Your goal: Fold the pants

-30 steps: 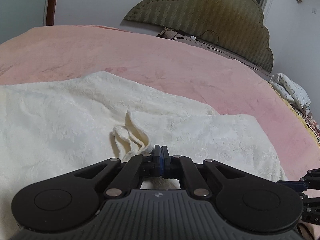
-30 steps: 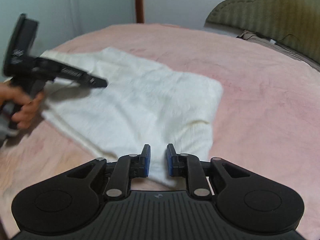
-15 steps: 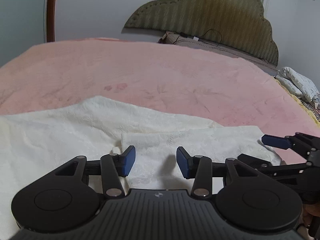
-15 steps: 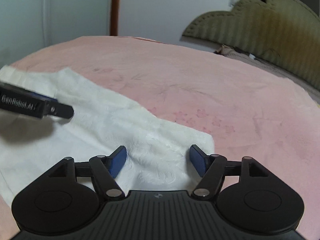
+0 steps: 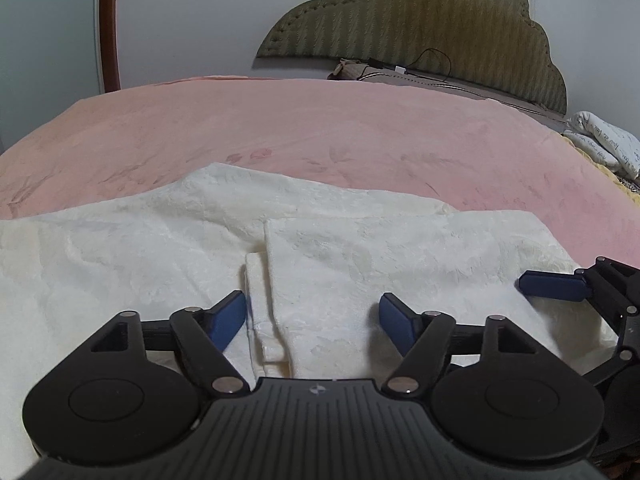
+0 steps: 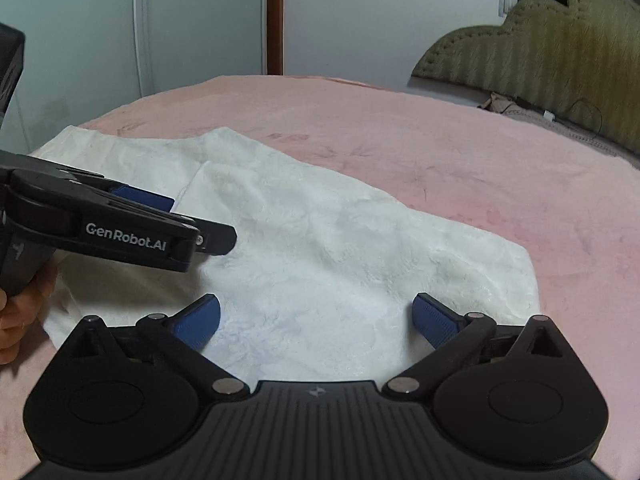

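Left wrist fisheye view: the black left gripper with blue-padded fingers [image 5: 313, 316] is held low and level over the bed, its jaws spread wide and gripping nothing. Directly beneath and ahead of it lie the cream-white textured fabric pants [image 5: 168, 248], spread flat on the pink plush bedspread [image 5: 320, 128]; a folded-over layer of the cloth shows a straight vertical edge that runs toward the camera just inside the left blue pad [image 5: 228, 320], with a narrow strip of lower layer peeking out beside it. At the right edge of this view the black right gripper [image 5: 556, 286] reaches in sideways, over the folded layer's right edge. In the right wrist view, that gripper [image 6: 316, 320] also sits level above the cloth with its jaws far apart and nothing between them; the white pants [image 6: 320, 248] fill the space ahead, their rounded right-hand edge ending near the right blue pad [image 6: 434, 320]. The left gripper [image 6: 180, 216], marked with white lettering, stretches in from the left over the pants, held by the person's bare left hand [image 6: 20, 316] at the frame edge. Behind the bed stand the olive scalloped upholstered headboard [image 5: 420, 24] and pale walls.
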The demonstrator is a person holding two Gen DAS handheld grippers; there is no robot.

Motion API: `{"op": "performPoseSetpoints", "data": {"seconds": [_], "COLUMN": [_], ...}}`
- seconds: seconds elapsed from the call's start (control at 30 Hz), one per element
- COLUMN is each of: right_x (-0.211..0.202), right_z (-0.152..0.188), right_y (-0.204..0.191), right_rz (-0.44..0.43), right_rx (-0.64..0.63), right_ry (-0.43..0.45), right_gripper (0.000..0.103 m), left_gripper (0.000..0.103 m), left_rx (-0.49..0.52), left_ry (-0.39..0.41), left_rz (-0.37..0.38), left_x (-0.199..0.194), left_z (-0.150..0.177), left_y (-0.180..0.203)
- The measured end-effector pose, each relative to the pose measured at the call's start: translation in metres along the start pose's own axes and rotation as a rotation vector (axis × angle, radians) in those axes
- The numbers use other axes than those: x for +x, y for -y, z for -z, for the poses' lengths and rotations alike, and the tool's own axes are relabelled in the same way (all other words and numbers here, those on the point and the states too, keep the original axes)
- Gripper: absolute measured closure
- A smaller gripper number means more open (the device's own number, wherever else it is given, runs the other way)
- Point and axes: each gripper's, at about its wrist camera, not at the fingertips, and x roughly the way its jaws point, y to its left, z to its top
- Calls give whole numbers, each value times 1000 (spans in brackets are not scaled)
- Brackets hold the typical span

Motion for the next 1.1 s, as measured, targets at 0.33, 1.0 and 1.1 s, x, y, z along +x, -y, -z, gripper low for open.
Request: {"op": "performPoseSetpoints", "data": {"seconds": [0.33,1.0,1.1], "right_x": [-1,20,14], "right_z": [1,-19,-21], "right_y": [2,1,-1], "right_rz": [-4,109,115], "right_rx": [9,74,97], "right_ry": [4,-57,-67], "right_gripper": [0,0,0], "left_gripper": [19,76,61], "left_rx": [13,-38,-38], "left_ry": [11,-43,-18], "left_rz": [0,63,45], "left_x": [1,21,4], "left_z": [2,-34,-28], "left_y": [3,-19,-23]}}
